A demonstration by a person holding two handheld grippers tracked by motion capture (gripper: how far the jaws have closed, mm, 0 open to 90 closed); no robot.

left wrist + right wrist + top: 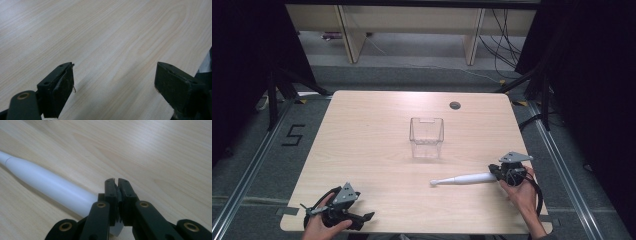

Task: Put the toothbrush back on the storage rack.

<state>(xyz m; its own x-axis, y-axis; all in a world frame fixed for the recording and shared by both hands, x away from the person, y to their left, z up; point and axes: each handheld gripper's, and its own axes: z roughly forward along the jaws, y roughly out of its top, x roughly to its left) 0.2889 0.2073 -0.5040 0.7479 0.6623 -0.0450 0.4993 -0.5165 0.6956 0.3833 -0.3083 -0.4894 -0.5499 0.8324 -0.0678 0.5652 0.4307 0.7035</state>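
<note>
high view: the wooden table (362, 150) fills the middle. a clear plastic box (426, 137) stands upright near the centre, open at the top. at about four o'clock from it lies a white handle (464, 179), long and tapered, its thin tip pointing toward nine o'clock and its thick end at the right gripper (499, 173), which a hand (522, 192) holds near the table's right edge. the left gripper (362, 218) sits at seven o'clock from the box, by the near edge, well apart from the handle.

left gripper view: the two black jaws stand wide apart, released, with bare table (112, 45) between them and nothing in the gap.

right gripper view: the right gripper (117, 181) is clenched, its jaws pressed tip to tip. the white handle (45, 182) runs from the jaws' left side up toward ten o'clock, lying on the table (162, 157); its thick end passes under the jaws, and i cannot tell whether the pads pinch any part of it.
</note>
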